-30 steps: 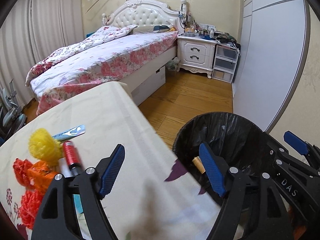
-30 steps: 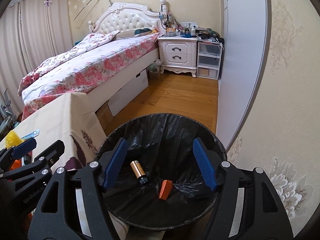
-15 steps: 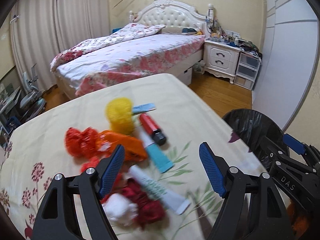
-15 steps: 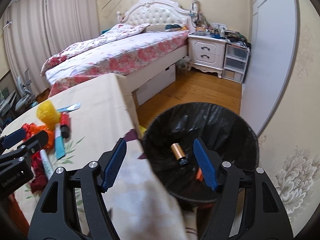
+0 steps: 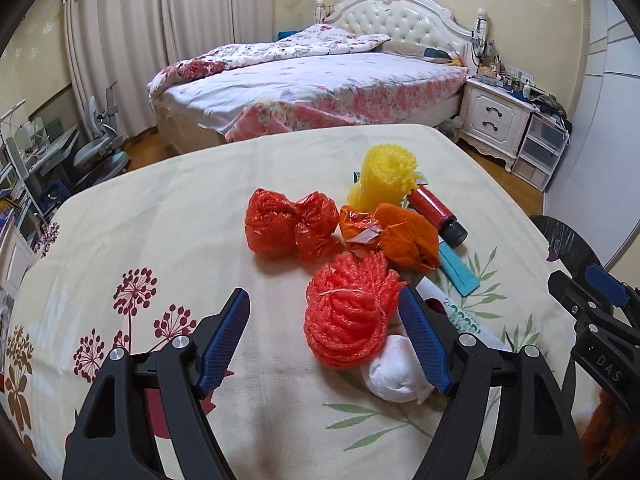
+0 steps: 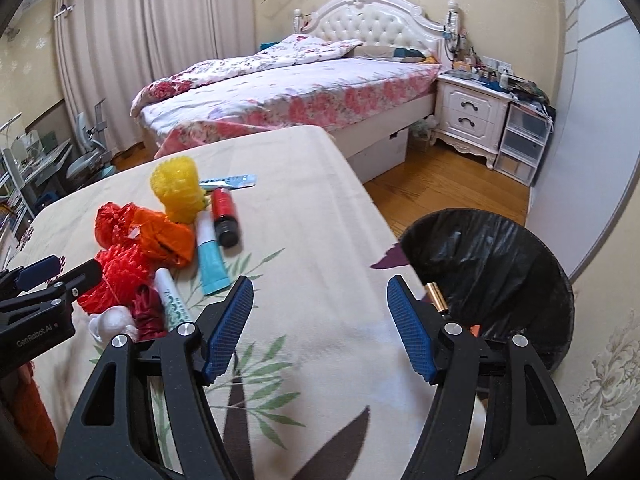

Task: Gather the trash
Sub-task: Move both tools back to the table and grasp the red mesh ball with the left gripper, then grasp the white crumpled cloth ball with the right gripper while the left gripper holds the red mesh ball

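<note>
A pile of trash lies on the floral tablecloth [image 5: 160, 220]: a red foam net [image 5: 348, 320], a crumpled red bag [image 5: 288, 228], an orange bag [image 5: 400, 240], a yellow foam net [image 5: 384, 176], a red bottle [image 5: 436, 212], a teal tube [image 5: 458, 268], a white tube [image 5: 464, 320] and a white wad [image 5: 396, 368]. My left gripper [image 5: 323, 296] is open and empty, and hangs just above the red foam net. My right gripper [image 6: 320, 280] is open and empty over bare cloth, between the pile [image 6: 160, 240] and the black-lined bin [image 6: 500, 264]. A gold cylinder [image 6: 434, 296] lies in the bin.
The bin stands on the wooden floor [image 6: 448, 188] against the table's right edge. A bed [image 5: 320, 80], a white nightstand [image 5: 496, 120] and plastic drawers [image 5: 540, 152] are beyond. A desk and chair [image 5: 96, 144] stand at far left.
Both grippers have swung left, away from the bin and over the table. The trash pile has come under the left gripper. Neither pair of jaws has changed its opening.
</note>
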A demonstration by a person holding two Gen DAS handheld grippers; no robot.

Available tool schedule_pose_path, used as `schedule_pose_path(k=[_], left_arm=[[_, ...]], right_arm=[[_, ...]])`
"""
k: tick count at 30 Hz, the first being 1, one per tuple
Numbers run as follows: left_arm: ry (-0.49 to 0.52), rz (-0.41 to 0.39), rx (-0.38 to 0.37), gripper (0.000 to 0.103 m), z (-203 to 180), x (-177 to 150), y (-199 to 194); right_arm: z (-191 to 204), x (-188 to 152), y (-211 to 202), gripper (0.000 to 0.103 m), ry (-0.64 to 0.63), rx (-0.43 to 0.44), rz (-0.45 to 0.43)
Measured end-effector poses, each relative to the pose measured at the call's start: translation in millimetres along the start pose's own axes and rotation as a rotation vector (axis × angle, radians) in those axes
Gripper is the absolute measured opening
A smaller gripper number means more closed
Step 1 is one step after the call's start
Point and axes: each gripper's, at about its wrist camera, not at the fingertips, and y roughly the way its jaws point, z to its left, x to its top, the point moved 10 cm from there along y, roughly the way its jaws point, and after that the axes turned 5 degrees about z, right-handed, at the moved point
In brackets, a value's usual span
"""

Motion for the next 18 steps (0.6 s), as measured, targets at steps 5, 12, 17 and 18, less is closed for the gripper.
schedule_pose_path(k=[5,12,17,18], left_arm=[[0.024,0.030,-0.038,0.074,1.2,-6.8,9.2],[0.038,0.063,-0.088,0.051,-1.3,-12.5,20.0],[0.032,0.035,-0.097,0.048,3.1,-11.8,10.6],[0.030,0.029,-0.097,0.048,5.3,-11.4,7.8]], right_arm=[[9.6,-1.1,3.3,0.068,-0.012,0.004,0.008],[16.6,-1.0,8.0,0.068,-0.025,0.006,0.021],[21.4,-1.5,7.4,0.068,-0.035,0.009,0.024],[22.5,-2.3,7.0,0.068,-0.037,0.009,0.023]])
